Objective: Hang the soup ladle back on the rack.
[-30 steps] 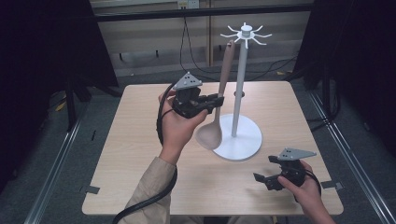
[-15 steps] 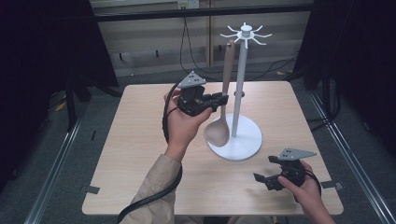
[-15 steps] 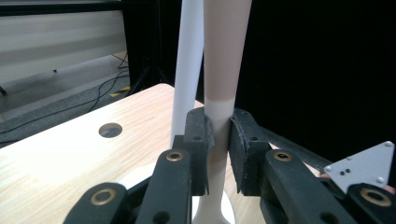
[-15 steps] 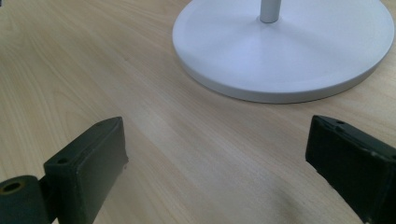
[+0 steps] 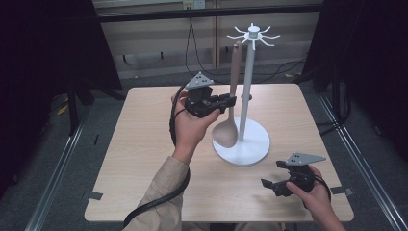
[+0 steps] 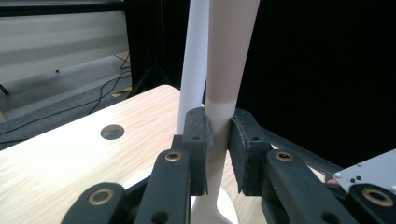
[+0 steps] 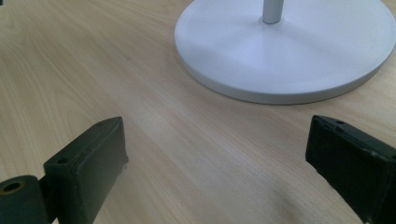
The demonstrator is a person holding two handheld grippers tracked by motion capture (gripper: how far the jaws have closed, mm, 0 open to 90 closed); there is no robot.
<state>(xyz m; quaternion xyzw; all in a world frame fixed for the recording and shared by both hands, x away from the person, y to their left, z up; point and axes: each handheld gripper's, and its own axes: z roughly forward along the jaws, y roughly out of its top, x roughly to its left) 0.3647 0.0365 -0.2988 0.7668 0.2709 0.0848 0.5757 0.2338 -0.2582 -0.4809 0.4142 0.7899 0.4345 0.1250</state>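
The left tool (image 5: pixel 226 102) is clamping the handle of a tan spoon (image 5: pixel 226 134) between nearly closed jaws; in the left gripper view the pads (image 6: pixel 198 140) are pressing the handle (image 6: pixel 219 112) from both sides, with the white pole (image 6: pixel 194 60) of the stand just behind it. Compared with one second ago, the left tool is sitting higher and farther toward the far edge of the desk (image 5: pixel 144 144), and the spoon is standing nearly upright, bowl down, just beside the pole (image 5: pixel 246 91). The bowl is hanging above the round base (image 5: pixel 250 149), and the handle tip is reaching close to the hooks at the crown (image 5: pixel 253 34). This suggests the spoon is being raised for hanging on a hook, a step not yet done. The right tool (image 5: pixel 281 182) is resting low near the desk's near right corner, jaws spread wide and gripping nothing, with the base (image 7: pixel 285 51) lying ahead of it.
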